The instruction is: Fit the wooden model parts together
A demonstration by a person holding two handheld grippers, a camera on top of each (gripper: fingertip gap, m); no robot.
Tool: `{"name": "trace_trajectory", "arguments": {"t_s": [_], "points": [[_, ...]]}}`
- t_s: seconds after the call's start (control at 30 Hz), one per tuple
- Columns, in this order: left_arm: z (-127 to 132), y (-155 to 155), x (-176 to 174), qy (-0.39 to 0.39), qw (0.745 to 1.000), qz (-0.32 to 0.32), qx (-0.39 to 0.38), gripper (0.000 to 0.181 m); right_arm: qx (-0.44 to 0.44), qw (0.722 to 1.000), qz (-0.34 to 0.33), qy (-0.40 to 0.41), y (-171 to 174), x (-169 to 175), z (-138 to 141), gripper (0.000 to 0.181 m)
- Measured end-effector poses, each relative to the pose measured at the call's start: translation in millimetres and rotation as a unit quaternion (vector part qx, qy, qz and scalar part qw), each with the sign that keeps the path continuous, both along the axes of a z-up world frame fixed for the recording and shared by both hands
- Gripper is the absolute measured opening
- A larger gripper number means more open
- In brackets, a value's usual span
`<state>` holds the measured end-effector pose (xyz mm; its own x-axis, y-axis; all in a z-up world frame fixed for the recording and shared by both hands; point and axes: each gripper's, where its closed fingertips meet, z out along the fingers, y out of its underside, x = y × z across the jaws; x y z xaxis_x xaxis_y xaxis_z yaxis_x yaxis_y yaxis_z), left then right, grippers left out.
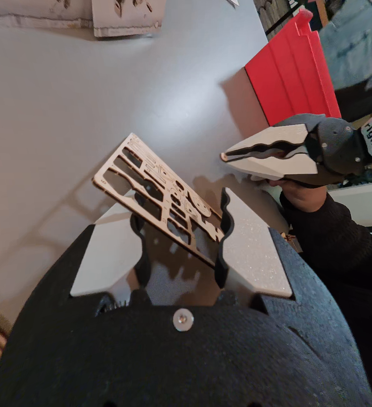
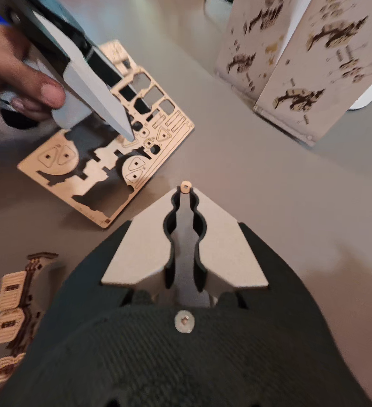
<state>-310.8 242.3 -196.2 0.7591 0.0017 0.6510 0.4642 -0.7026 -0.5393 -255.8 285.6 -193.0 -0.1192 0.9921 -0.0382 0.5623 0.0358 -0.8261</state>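
Pinching a tiny round wooden washer (image 2: 184,187) at its very tips, your right gripper (image 1: 224,156) could lose it with any jolt. Your left gripper (image 1: 176,222) stands wide around the tilted wooden parts sheet (image 1: 156,196), which may slide off the table (image 1: 92,99). Assembled wooden pieces (image 2: 13,308) lie near left; instruction sheets (image 2: 301,66) and a red bin (image 1: 290,81) stand beyond, clear.

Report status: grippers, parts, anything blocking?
Left gripper straddles the tilted wooden sheet; grip unclear. Right gripper shut on a small wooden ring, above the table. Part-built model lower left. Nothing blocking.
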Motion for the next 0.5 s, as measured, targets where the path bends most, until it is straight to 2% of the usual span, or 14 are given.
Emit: {"name": "trace_trajectory", "arguments": {"t_s": [0.13, 0.3, 0.37, 0.5], "points": [[4, -7, -15, 0.018, 1.000, 0.014, -0.012, 0.091, -0.032, 0.998, -0.008, 0.060, 5, 3, 25, 0.007], [5, -20, -22, 0.021, 0.999, 0.001, -0.037, 0.097, -0.072, 0.994, -0.007, 0.084, 6, 4, 33, 0.007], [3, -33, -8, 0.011, 0.997, -0.055, -0.061, 0.078, -0.085, 0.992, -0.004, 0.091, 5, 4, 34, 0.007], [0, -36, -8, 0.055, 0.993, -0.069, -0.075, 0.074, -0.096, 0.991, 0.004, 0.097, 1, 4, 37, 0.007]]}}
